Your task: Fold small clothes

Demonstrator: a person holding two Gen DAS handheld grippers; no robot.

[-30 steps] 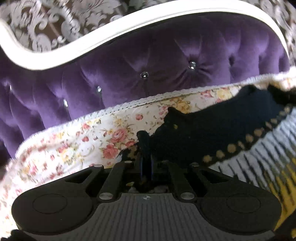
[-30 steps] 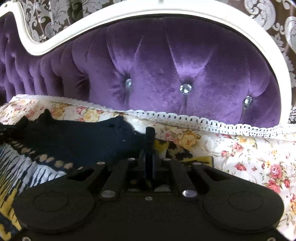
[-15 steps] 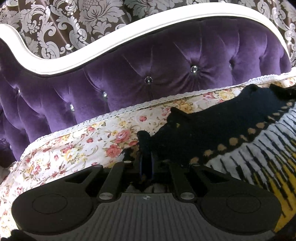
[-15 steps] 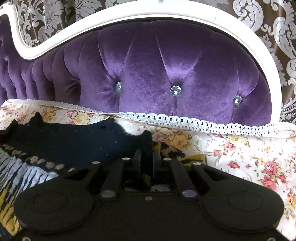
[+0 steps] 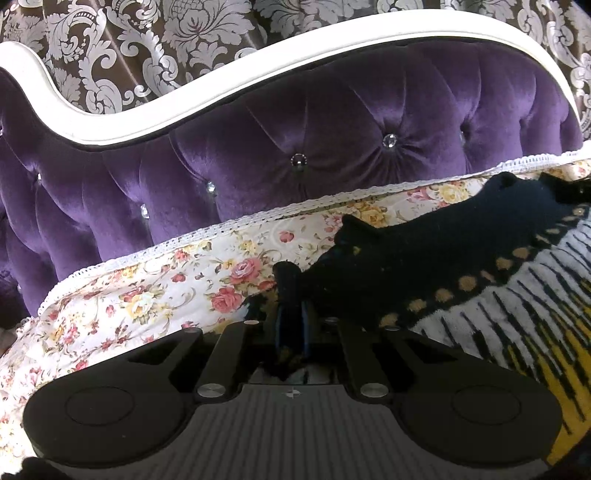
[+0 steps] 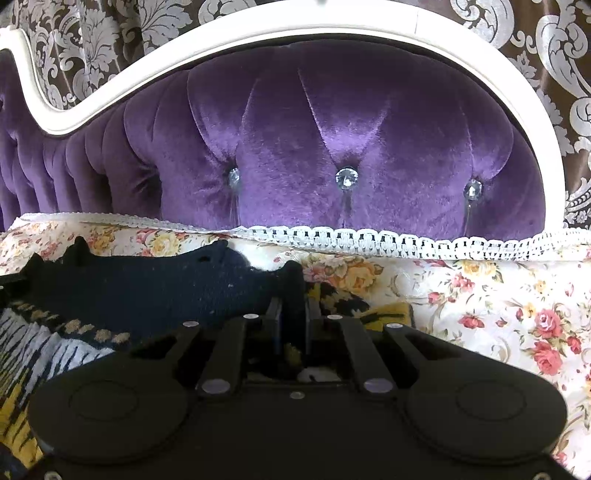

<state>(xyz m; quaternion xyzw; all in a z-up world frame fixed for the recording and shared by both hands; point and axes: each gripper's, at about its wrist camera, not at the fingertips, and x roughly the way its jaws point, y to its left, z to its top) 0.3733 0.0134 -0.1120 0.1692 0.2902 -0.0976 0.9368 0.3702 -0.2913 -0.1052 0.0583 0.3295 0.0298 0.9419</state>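
A small knitted garment (image 5: 461, 254) lies on a floral sheet (image 5: 147, 295); it has a dark navy band, a row of tan dots and white, black and yellow stripes. My left gripper (image 5: 291, 291) is shut on the navy band's left corner. In the right wrist view the same garment (image 6: 147, 288) stretches to the left, and my right gripper (image 6: 293, 291) is shut on its right corner. The navy edge is held raised and taut between the two grippers. A yellow and black part (image 6: 369, 310) lies under the right gripper.
A tufted purple velvet headboard (image 5: 332, 155) with a white frame (image 5: 258, 74) stands close behind the sheet's lace edge (image 6: 369, 236). Damask wallpaper (image 6: 110, 29) is behind it. Floral sheet extends to the right (image 6: 498, 314).
Both grippers have drawn back from the headboard and tilted up, still shut on the garment's corners. More of the frame and wallpaper shows now.
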